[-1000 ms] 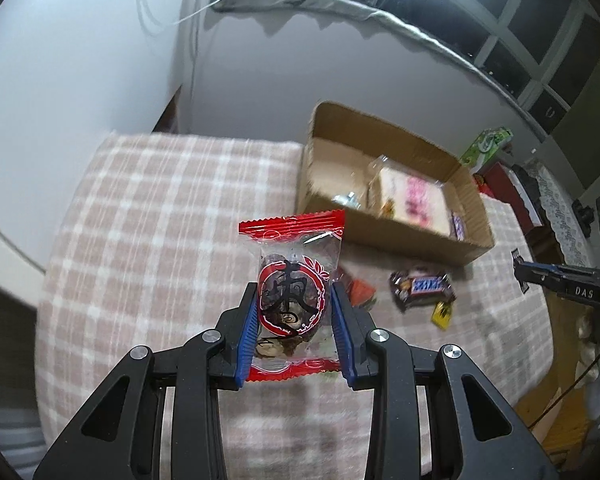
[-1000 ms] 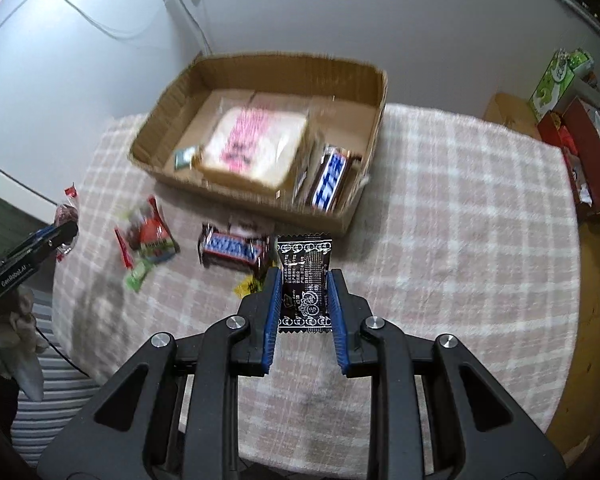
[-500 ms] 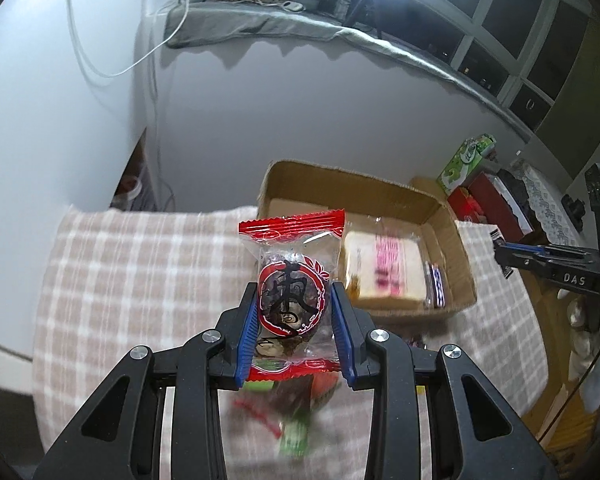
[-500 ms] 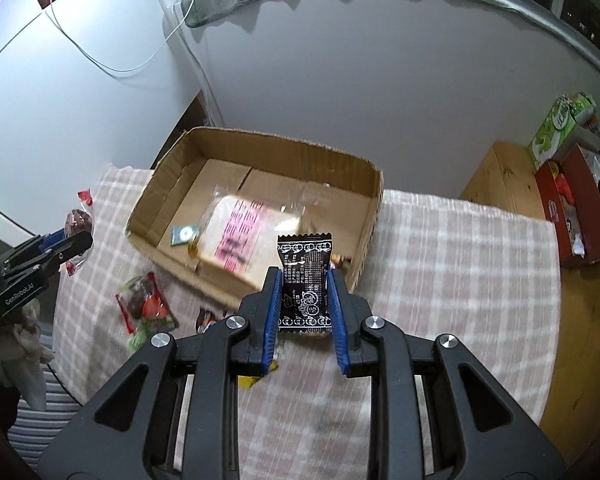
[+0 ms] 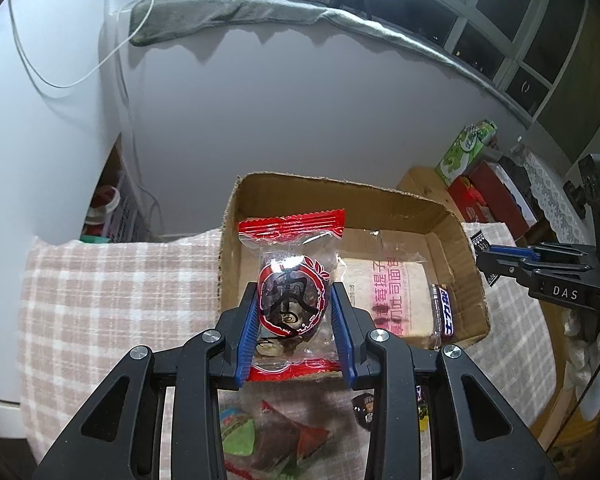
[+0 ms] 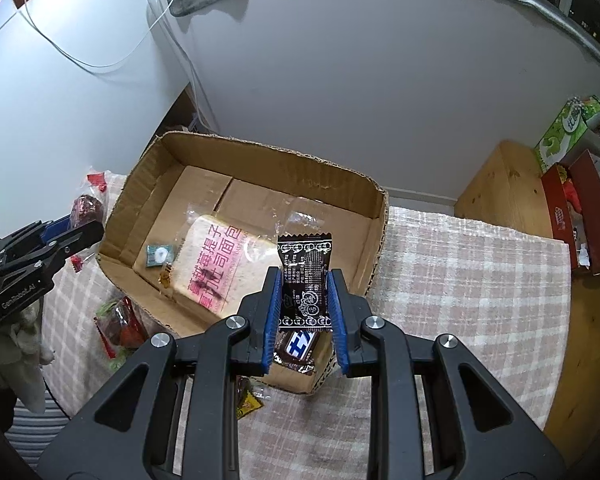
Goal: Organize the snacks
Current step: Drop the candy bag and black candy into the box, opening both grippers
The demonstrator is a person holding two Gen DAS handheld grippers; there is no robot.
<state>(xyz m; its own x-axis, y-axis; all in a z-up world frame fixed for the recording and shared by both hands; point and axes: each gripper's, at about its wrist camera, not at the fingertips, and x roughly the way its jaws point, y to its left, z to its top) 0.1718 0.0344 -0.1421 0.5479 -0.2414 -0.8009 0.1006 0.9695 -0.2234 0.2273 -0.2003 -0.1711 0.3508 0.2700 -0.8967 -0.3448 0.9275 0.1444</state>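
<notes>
Two clamped grips: left hand-held gripper (image 5: 294, 318) holds a red-wrapped candy (image 5: 292, 276), right hand-held gripper (image 6: 304, 308) a black sachet (image 6: 306, 276).

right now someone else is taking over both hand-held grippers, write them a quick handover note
Left hand-held gripper: shut on the red-ended date candy, held over the near left part of the cardboard box.
Right hand-held gripper: shut on the black candy packet, held over the box's near right corner.
Done: the bread pack, a blue-label chocolate bar and a small teal packet lie in the box.
Left: release both candies into the box, then collect the loose wrappers on the checked cloth in front of it.
</notes>
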